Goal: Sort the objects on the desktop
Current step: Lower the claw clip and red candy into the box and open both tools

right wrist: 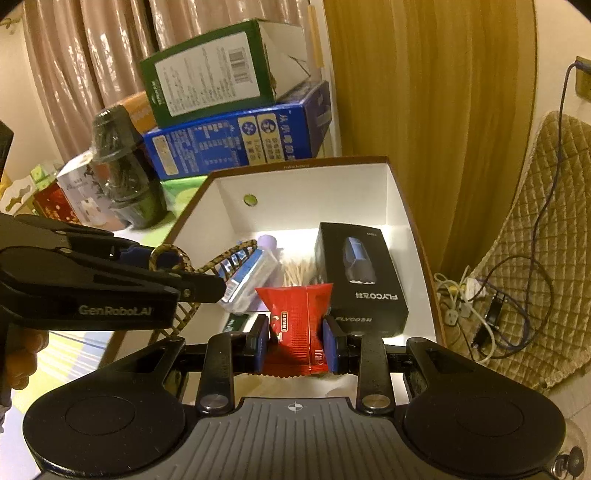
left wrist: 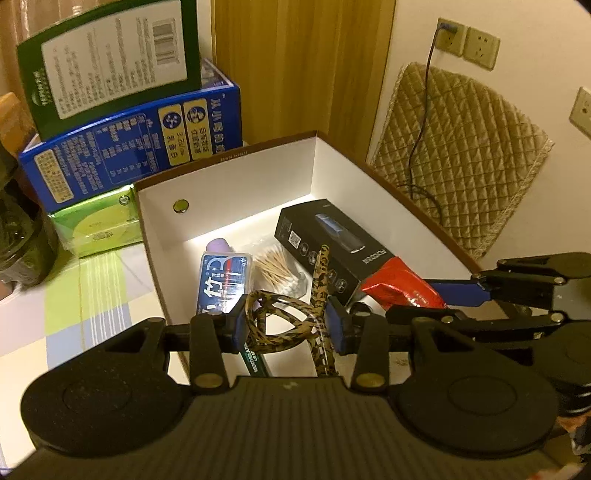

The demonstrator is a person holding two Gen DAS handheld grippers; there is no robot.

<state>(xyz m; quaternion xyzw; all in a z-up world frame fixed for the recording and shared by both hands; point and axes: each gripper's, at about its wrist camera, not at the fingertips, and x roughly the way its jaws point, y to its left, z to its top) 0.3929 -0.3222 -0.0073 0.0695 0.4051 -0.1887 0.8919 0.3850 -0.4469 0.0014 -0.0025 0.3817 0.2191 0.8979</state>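
Inside the white box (right wrist: 402, 206) several items already lie; left fingers (left wrist: 286, 325) clamp leopard-print glasses (left wrist: 280, 317), right fingers (right wrist: 297, 341) a red packet (right wrist: 295, 314), both undropped.

Cream wall (left wrist: 524, 22), wood panel (left wrist: 295, 66), curtains (right wrist: 92, 48)

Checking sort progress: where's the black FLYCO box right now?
The black FLYCO box lies inside the white storage box, at its right side, beside the toothpicks, just beyond the red packet.

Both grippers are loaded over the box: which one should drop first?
Probably right. The right gripper holds the red packet over bare box floor. The left gripper's patterned cord hangs across the near edge.
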